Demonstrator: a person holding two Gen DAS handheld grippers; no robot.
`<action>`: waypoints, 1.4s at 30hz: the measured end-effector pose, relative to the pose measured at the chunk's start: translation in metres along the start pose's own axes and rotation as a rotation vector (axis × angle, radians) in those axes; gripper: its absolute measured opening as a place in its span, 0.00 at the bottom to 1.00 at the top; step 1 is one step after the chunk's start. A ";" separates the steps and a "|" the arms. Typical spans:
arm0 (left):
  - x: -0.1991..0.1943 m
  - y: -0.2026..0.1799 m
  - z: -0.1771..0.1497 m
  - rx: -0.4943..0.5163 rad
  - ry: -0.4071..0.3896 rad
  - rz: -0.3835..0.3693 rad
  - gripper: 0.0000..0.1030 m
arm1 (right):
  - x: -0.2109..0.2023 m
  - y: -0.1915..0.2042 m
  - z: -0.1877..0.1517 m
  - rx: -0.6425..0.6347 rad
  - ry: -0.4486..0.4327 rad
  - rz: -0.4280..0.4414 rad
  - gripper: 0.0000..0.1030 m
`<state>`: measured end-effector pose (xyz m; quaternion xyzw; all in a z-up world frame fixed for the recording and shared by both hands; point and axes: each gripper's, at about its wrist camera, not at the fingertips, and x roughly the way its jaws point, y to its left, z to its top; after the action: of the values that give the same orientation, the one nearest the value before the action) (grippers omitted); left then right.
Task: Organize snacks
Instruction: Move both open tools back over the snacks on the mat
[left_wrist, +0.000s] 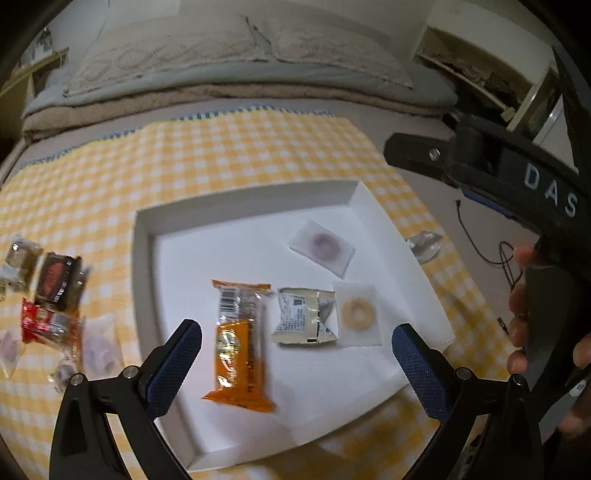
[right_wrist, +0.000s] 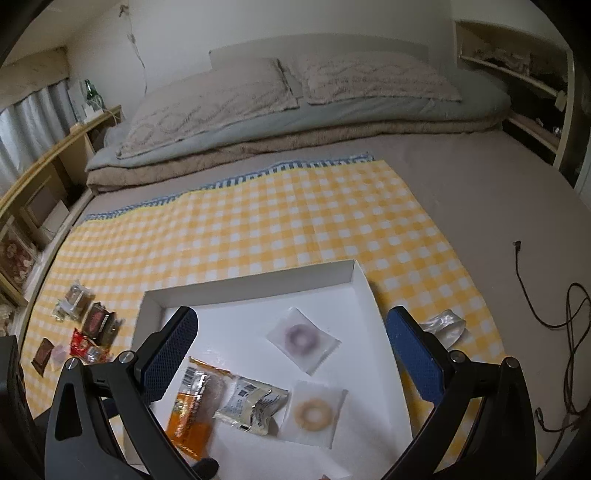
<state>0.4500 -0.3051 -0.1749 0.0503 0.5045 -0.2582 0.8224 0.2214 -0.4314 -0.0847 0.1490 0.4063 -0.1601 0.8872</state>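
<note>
A white shallow box (left_wrist: 146, 236) (right_wrist: 149, 299) lies on a yellow checked cloth (left_wrist: 221, 155) (right_wrist: 295, 214). In it are an orange snack bar (left_wrist: 240, 347) (right_wrist: 188, 413), a silver-white packet (left_wrist: 303, 319) (right_wrist: 251, 404), a tan ring biscuit in a clear wrapper (left_wrist: 356, 314) (right_wrist: 314, 411) and a purple ring biscuit (left_wrist: 323, 245) (right_wrist: 301, 338). My left gripper (left_wrist: 295, 369) is open and empty just above the orange bar. My right gripper (right_wrist: 291, 358) is open and empty over the box; its body (left_wrist: 517, 177) shows at the right of the left wrist view.
Several loose snacks lie on the cloth left of the box: a dark brown packet (left_wrist: 57, 280) (right_wrist: 98, 321), a red packet (left_wrist: 46, 321) (right_wrist: 86, 347) and others. A clear empty wrapper (left_wrist: 424, 243) (right_wrist: 445, 325) lies right of the box. Folded bedding (right_wrist: 295, 122) lies behind. A cable (right_wrist: 554, 295) trails at right.
</note>
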 end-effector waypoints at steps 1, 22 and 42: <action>-0.014 -0.002 -0.006 0.002 -0.010 0.000 1.00 | -0.005 0.001 0.000 0.003 -0.010 0.004 1.00; -0.262 0.049 -0.116 -0.023 -0.374 0.204 1.00 | -0.103 0.075 0.001 -0.036 -0.213 0.109 1.00; -0.351 0.163 -0.194 -0.155 -0.446 0.383 1.00 | -0.066 0.194 -0.037 -0.174 -0.159 0.235 1.00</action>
<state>0.2456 0.0329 0.0017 0.0235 0.3111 -0.0636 0.9480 0.2346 -0.2304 -0.0314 0.1051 0.3269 -0.0306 0.9387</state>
